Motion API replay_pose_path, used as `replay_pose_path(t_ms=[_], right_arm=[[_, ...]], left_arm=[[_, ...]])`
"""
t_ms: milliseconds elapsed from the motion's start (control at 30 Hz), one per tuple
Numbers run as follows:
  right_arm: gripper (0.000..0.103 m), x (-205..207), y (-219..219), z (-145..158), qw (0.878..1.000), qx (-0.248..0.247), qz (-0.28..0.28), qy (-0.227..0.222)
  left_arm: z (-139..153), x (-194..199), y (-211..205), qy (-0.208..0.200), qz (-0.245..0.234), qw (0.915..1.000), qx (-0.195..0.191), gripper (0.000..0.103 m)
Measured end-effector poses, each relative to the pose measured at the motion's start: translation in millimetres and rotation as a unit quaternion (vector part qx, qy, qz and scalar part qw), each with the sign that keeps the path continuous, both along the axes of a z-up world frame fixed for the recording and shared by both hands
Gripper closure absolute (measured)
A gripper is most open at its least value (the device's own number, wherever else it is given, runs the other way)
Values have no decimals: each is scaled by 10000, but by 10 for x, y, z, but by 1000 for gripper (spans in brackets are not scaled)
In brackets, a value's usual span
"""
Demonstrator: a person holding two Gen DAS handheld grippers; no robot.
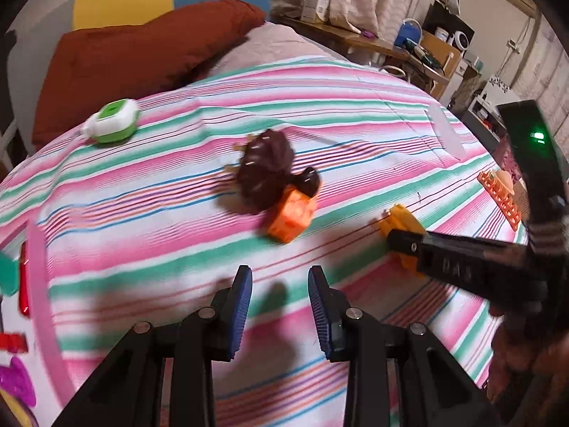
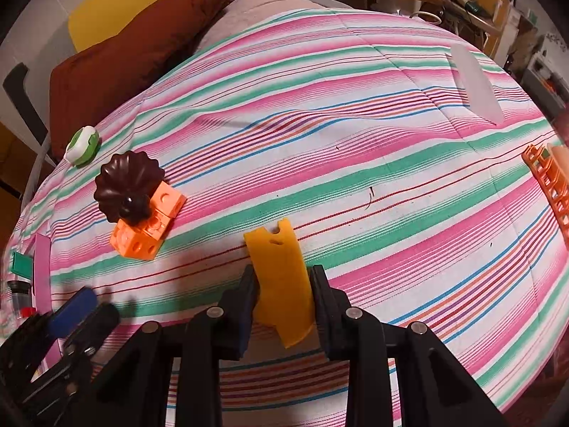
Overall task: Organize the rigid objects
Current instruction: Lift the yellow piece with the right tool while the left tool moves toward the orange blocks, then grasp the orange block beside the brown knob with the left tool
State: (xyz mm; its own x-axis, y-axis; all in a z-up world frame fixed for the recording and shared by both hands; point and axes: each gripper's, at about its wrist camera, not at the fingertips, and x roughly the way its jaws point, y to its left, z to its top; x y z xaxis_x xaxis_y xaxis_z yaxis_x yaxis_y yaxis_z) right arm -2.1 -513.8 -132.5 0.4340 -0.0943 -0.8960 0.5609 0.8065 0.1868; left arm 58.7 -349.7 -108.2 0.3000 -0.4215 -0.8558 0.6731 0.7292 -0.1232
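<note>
Since it's sorting toys off the bed (image 2: 355, 114), the right hand-held gripper (image 2: 282, 297) pinches the yellow cheese wedge (image 2: 279, 270) while the left hand-held gripper (image 1: 280, 306) hangs empty, jaws partly apart, near the orange block (image 1: 291, 219).

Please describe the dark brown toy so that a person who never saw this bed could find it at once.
On the striped bedspread, look toward the rust-red pillow and the green and white case. Nearer than the case lie orange cubes joined together. The dark brown toy rests on them; its scalloped, shell-like disc and glossy knob set it apart.
</note>
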Motion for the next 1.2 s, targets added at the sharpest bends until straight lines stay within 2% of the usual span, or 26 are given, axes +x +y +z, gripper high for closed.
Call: replay_pose_path(t_ms=[200,333,433,600,700,833,1067,1133,1167,1200], right_arm=[[73,1,19,-4,10000,43,-9,-15],[73,-1,46,3,10000,-6,27,5],[73,8,47,6,10000,-14,41,10],[73,21,52,6,10000,-53,69,23],[73,36,58,1,9999,-64,77,26],[73,34,45,-8,10000,-22,65,5],[73,-5,35,1,10000,25,15,-16],[73,-17,29,4,10000,20,-4,-14],[73,-19,25,3,10000,21,-9,-14],[73,-20,22,1,10000,34,-16,-18]], left_arm=[[-65,111,-298,114,7,9999,1,70],[-91,123,-427,-132,-108,9998,134,70],[-146,168,-461,-153,-131,9996,218,70],[-214,193,-410,-15,-92,10000,-36,72],[-220,142,-372,-190,-162,9997,-12,82],[-237,25,-312,-225,-342,9992,-24,93],[-224,-139,-220,-386,-433,9983,-33,93],[-187,-106,-231,-394,-317,9987,-76,89],[-170,-76,-259,-374,-258,9989,-110,77],[-150,-36,-295,-384,-183,9991,-79,74]])
